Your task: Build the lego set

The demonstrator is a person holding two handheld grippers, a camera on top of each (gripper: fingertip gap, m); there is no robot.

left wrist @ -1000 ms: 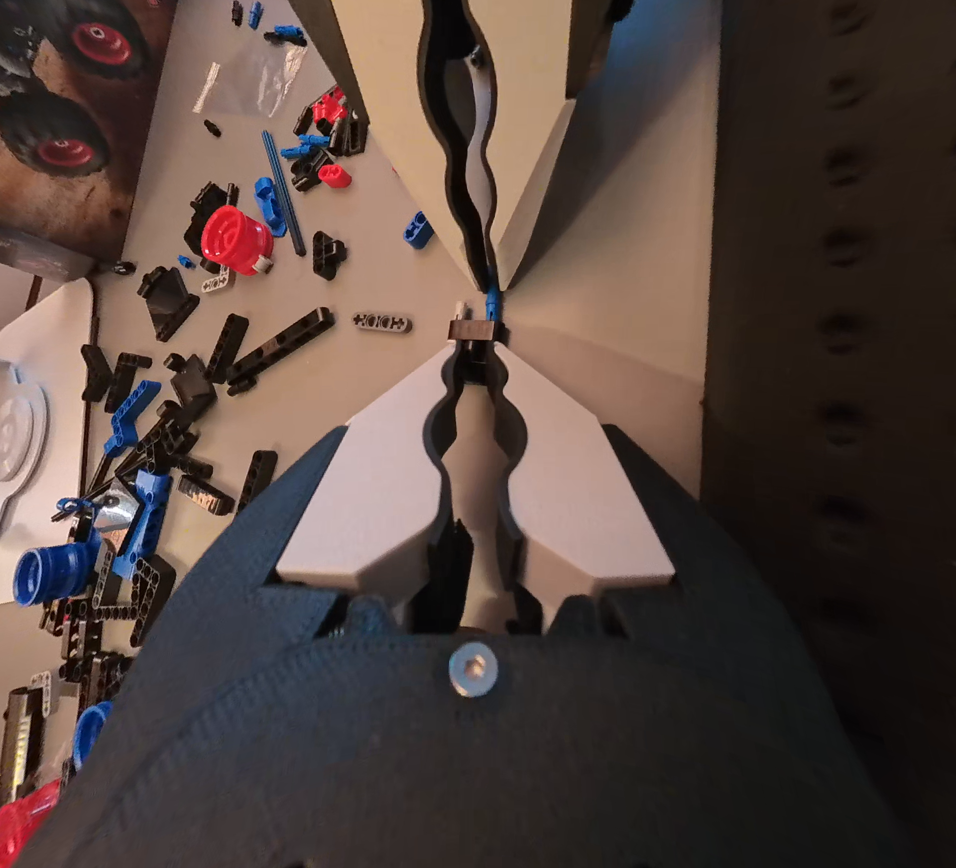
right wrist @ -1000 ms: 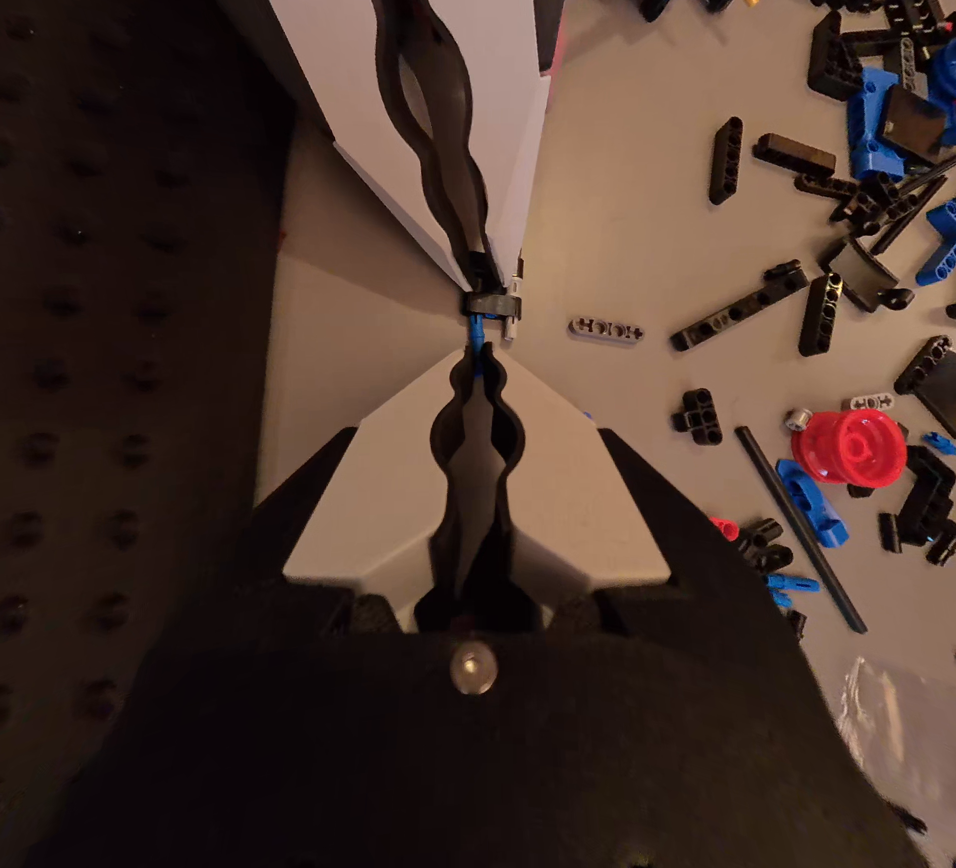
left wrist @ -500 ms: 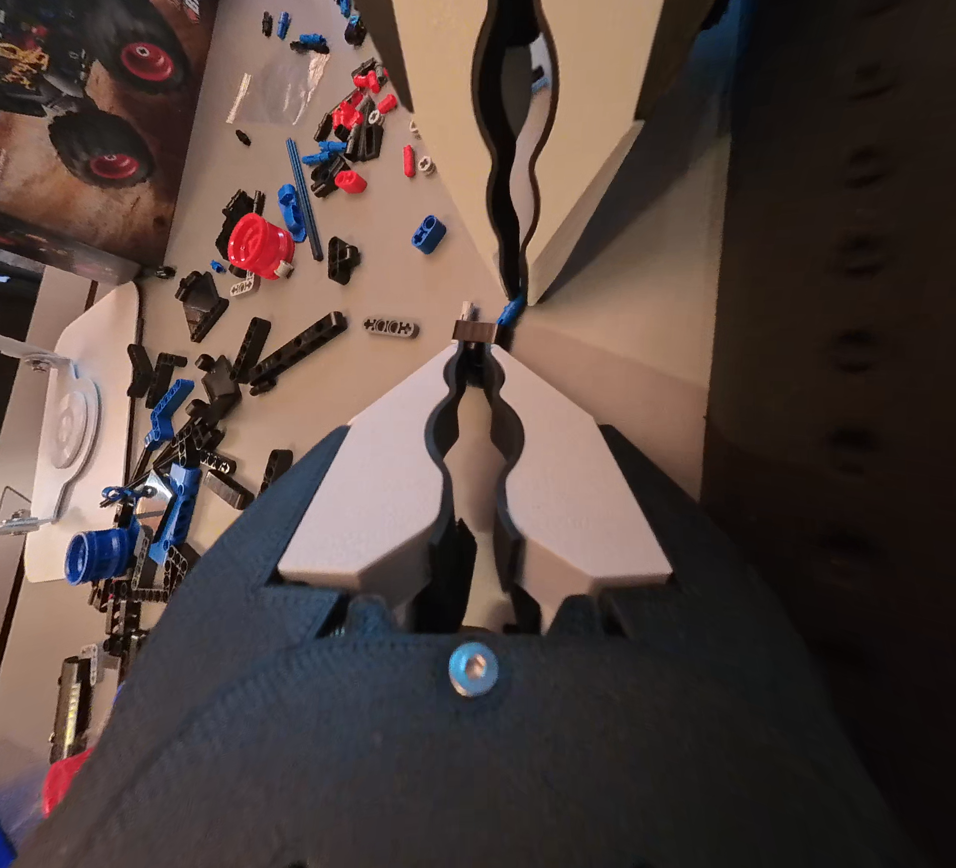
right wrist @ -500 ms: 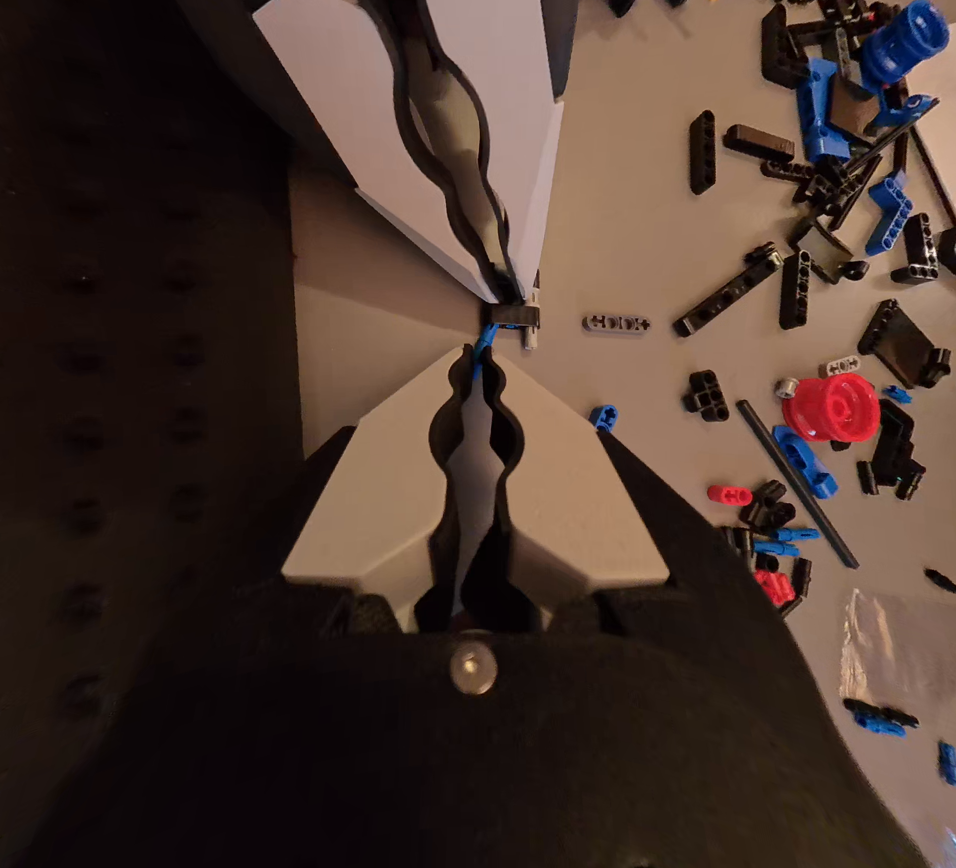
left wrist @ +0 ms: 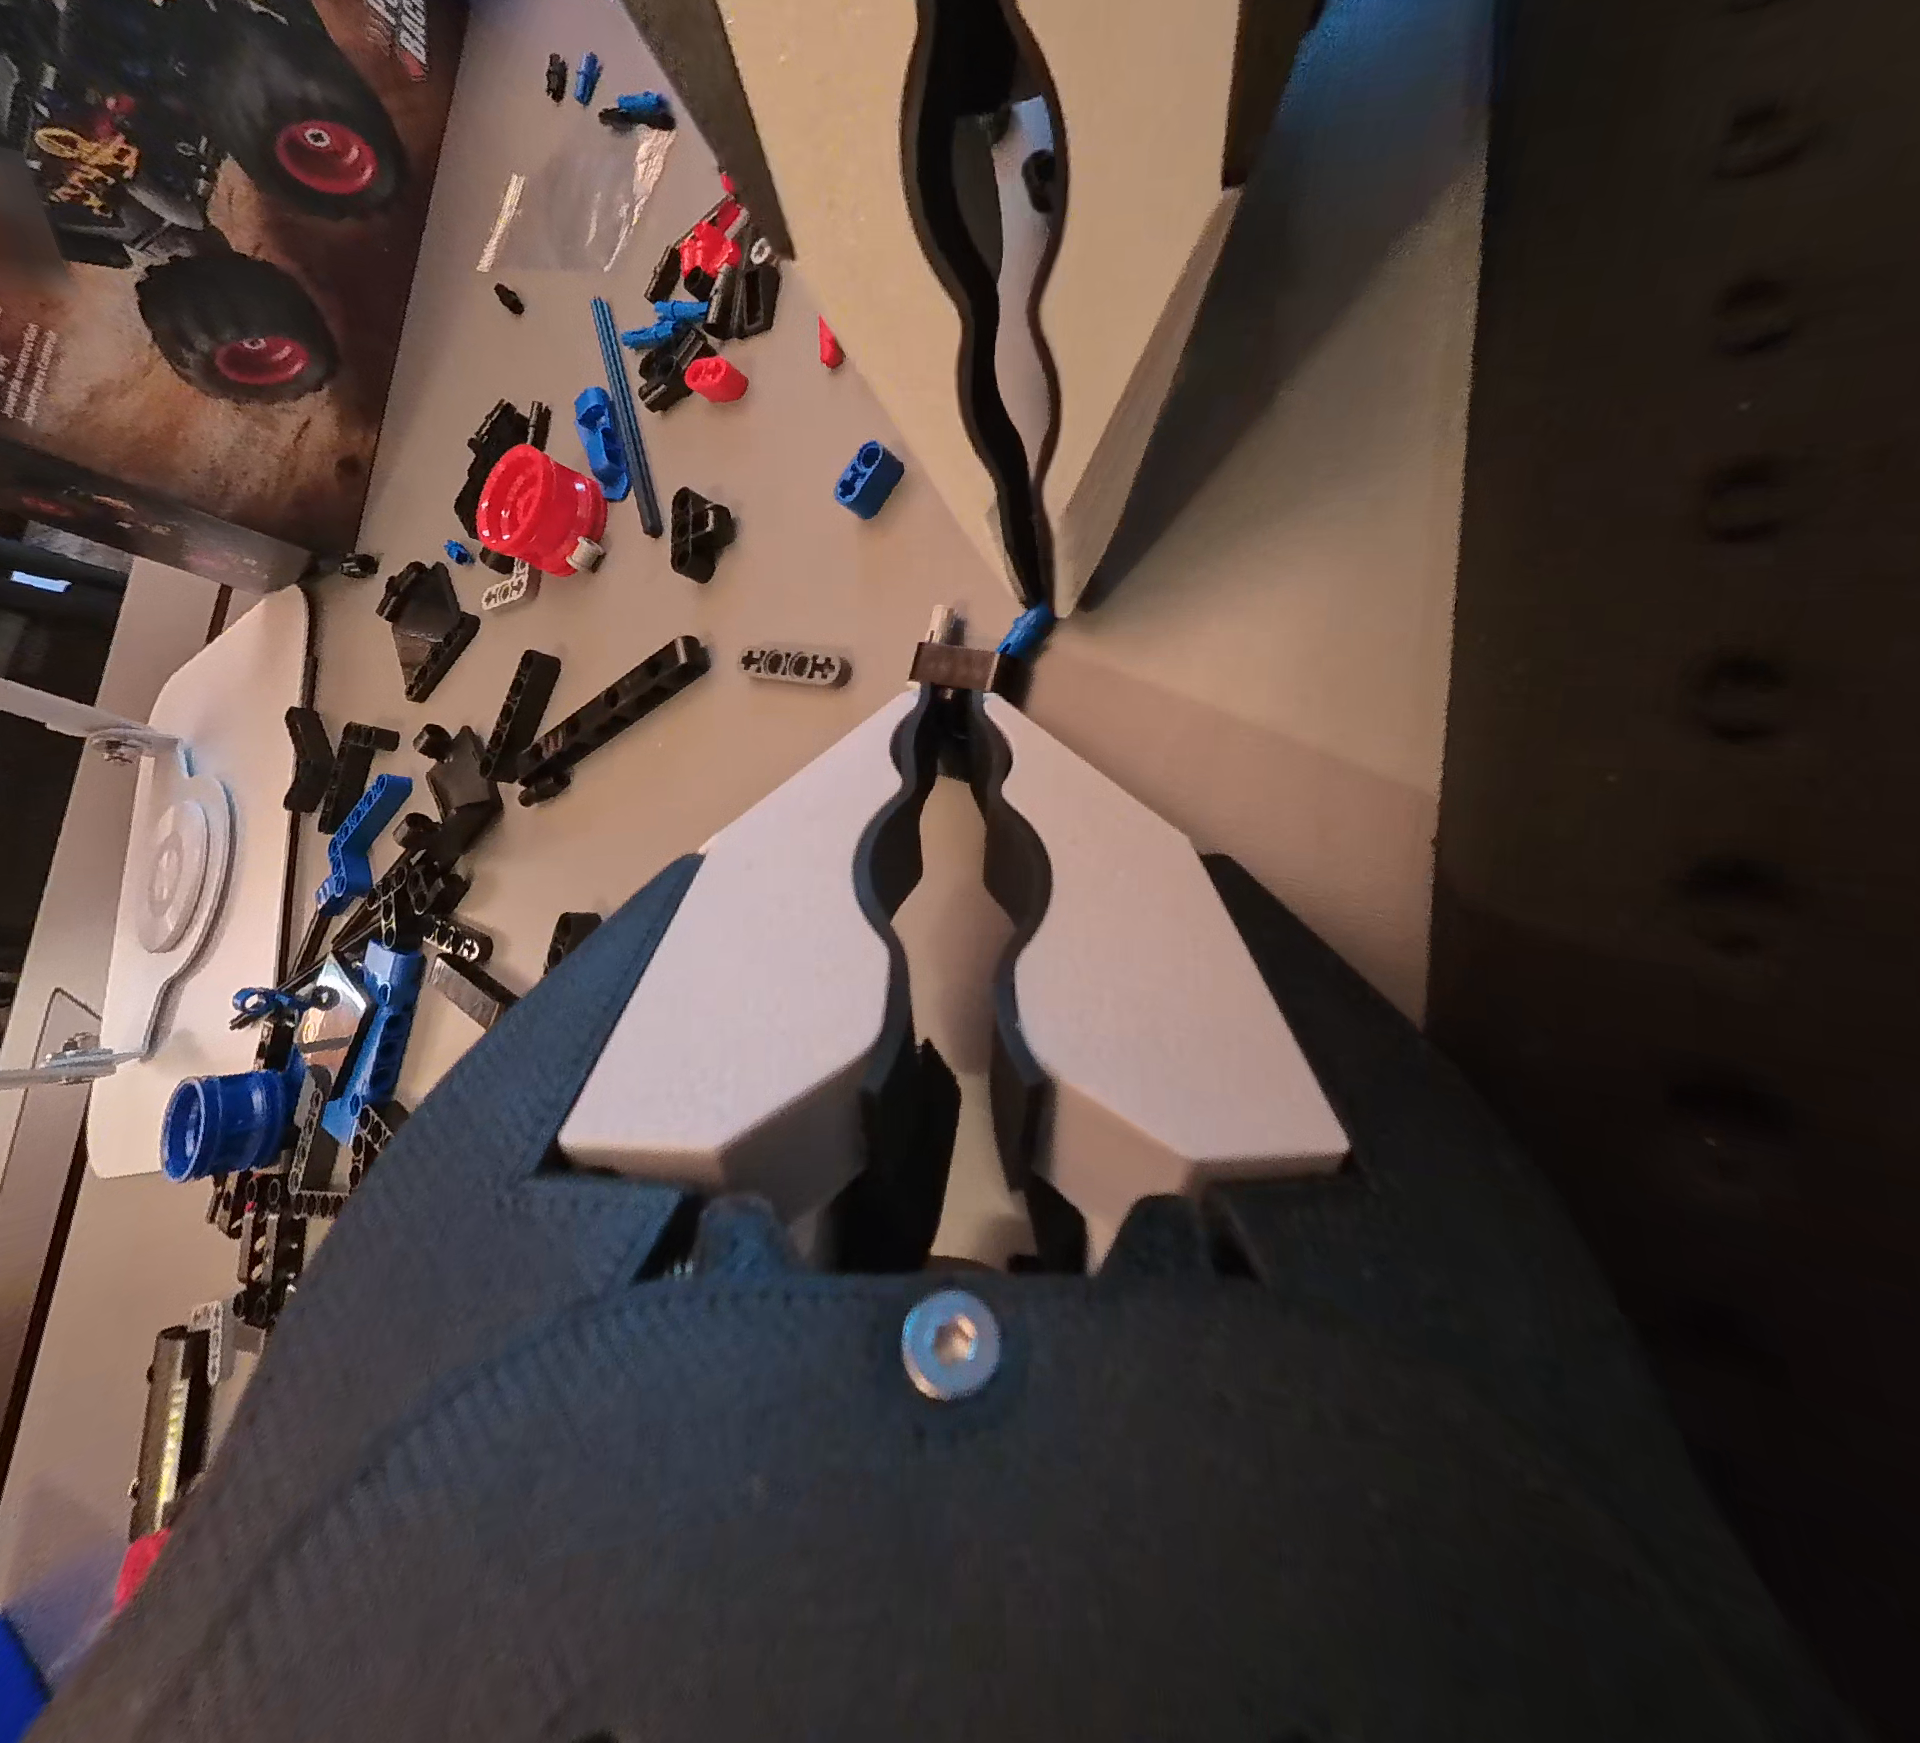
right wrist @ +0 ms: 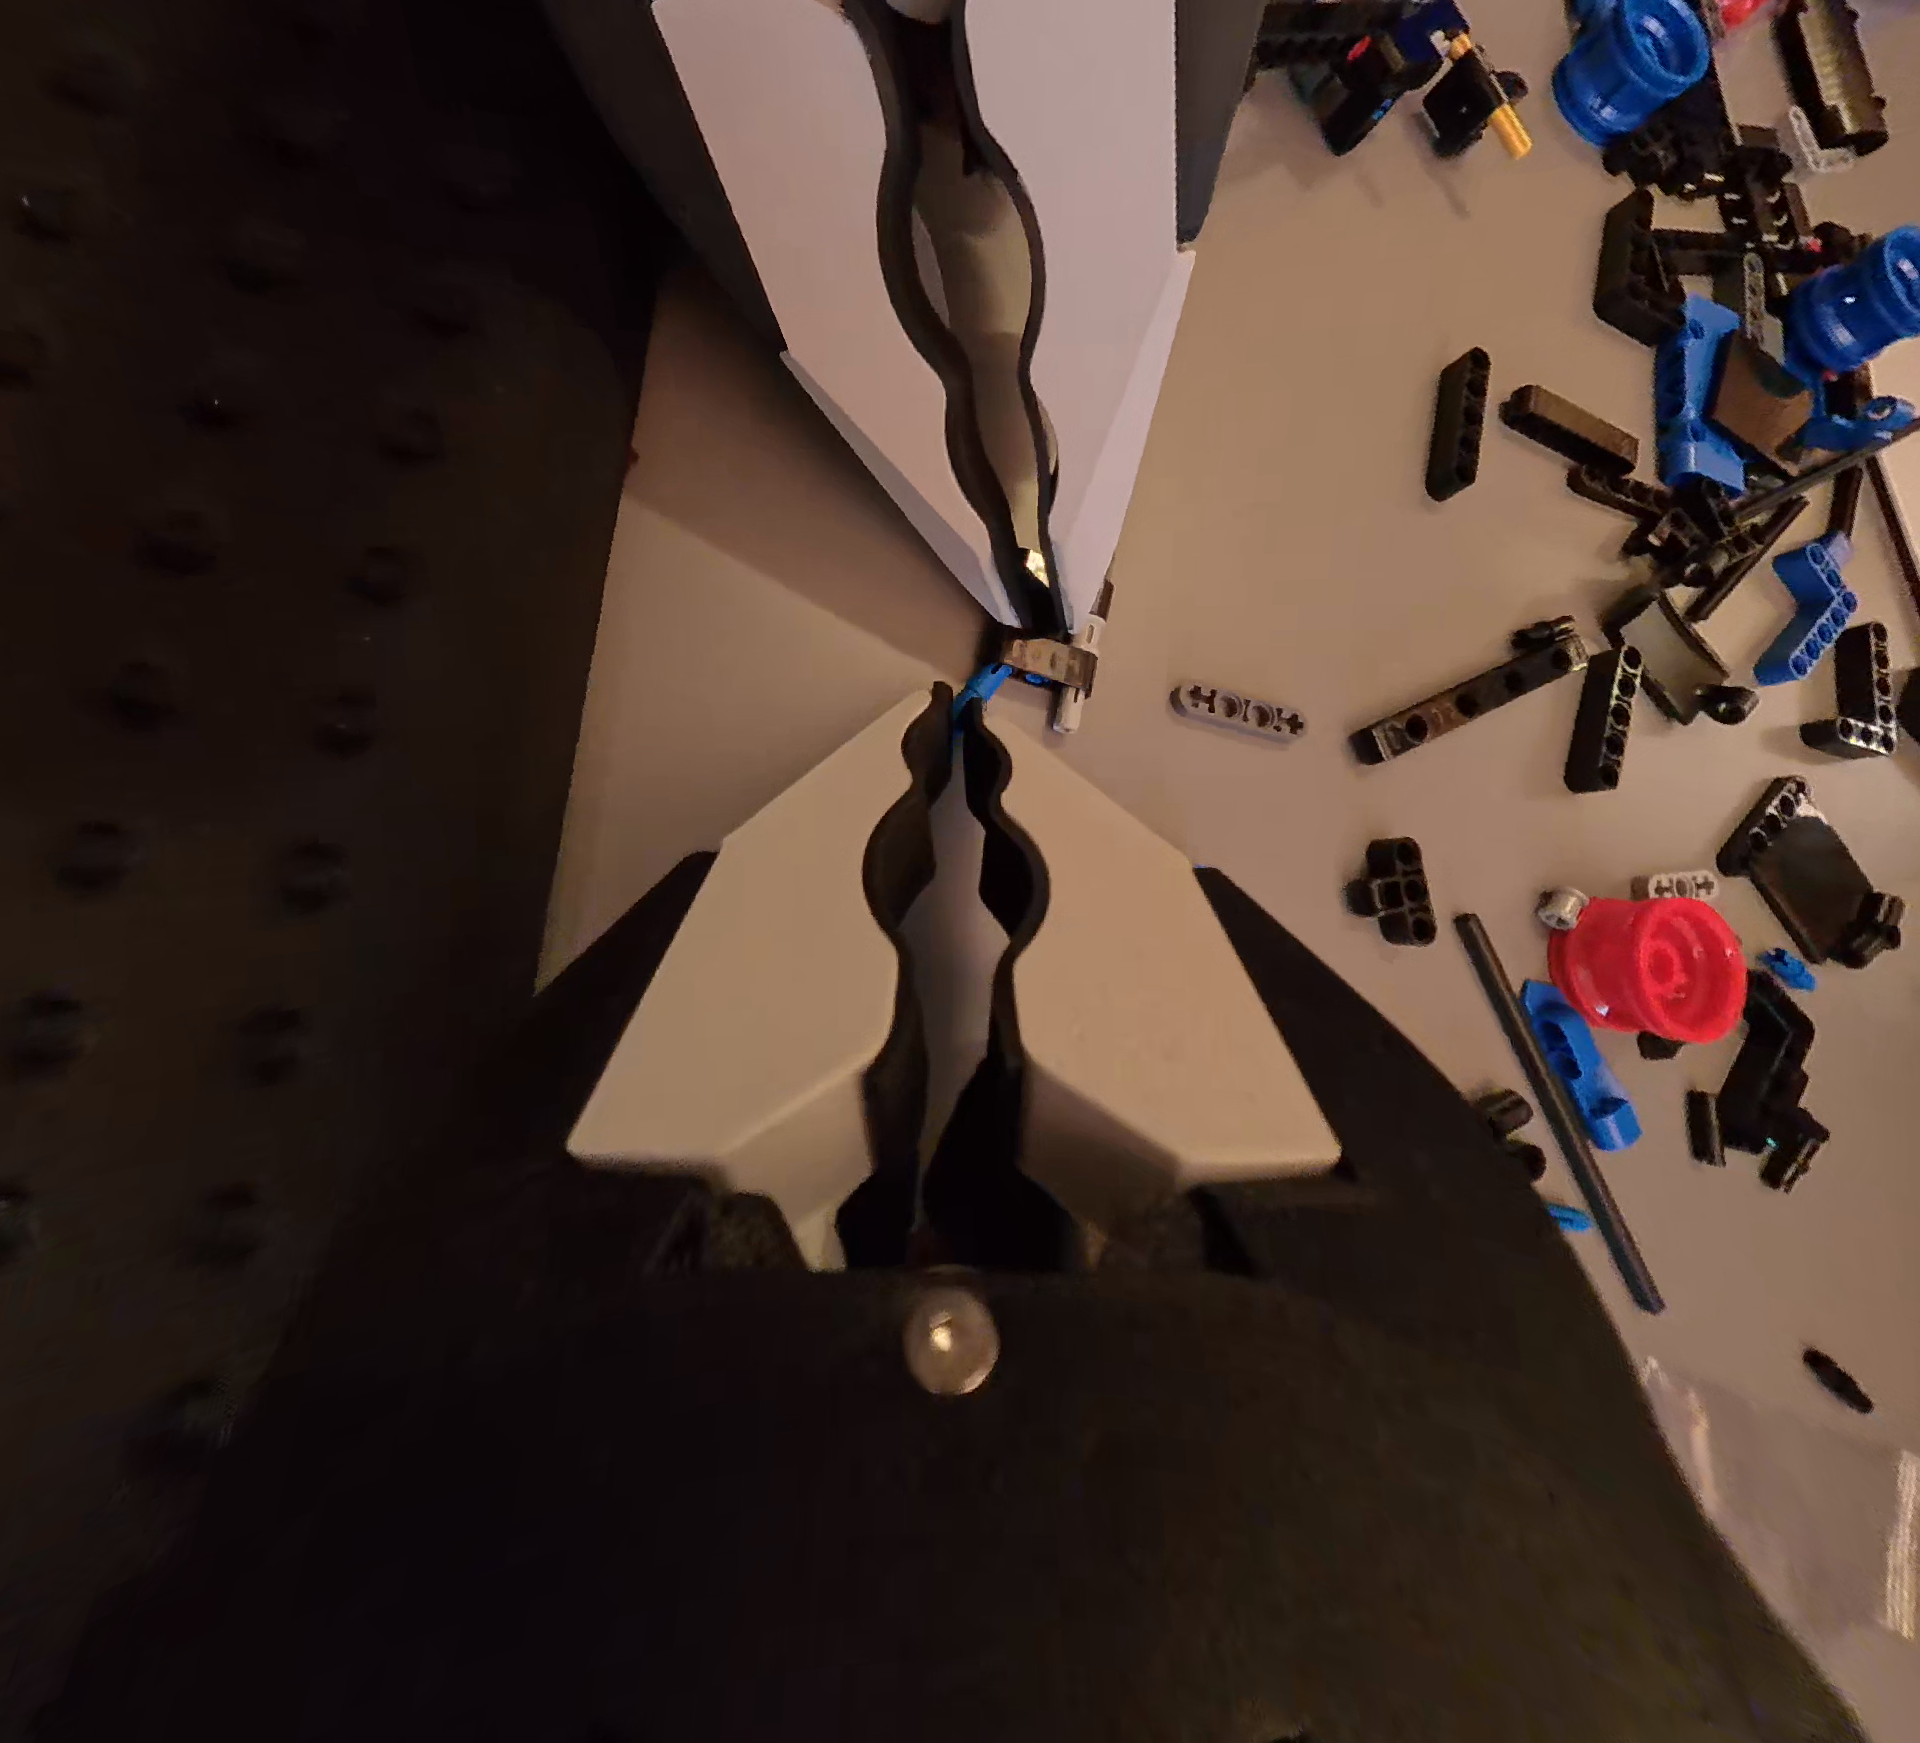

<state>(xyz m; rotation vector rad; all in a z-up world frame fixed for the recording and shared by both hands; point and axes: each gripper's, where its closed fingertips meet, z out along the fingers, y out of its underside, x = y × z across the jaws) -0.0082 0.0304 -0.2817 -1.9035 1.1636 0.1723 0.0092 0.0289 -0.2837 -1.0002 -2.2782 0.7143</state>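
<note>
Tip to tip above the desk (left wrist: 1226,758) near its dark edge, the left gripper (left wrist: 954,706) has its jaws clamped on a small black beam (left wrist: 951,663) carrying a grey pin (right wrist: 1075,706). The right gripper (right wrist: 958,717) pinches a blue pin (right wrist: 977,687), whose long axis tilts toward the beam's hole, touching it but apparently not seated. Loose parts lie well apart.

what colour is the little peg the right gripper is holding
Blue; the peg shows best in the right wrist view.
</note>
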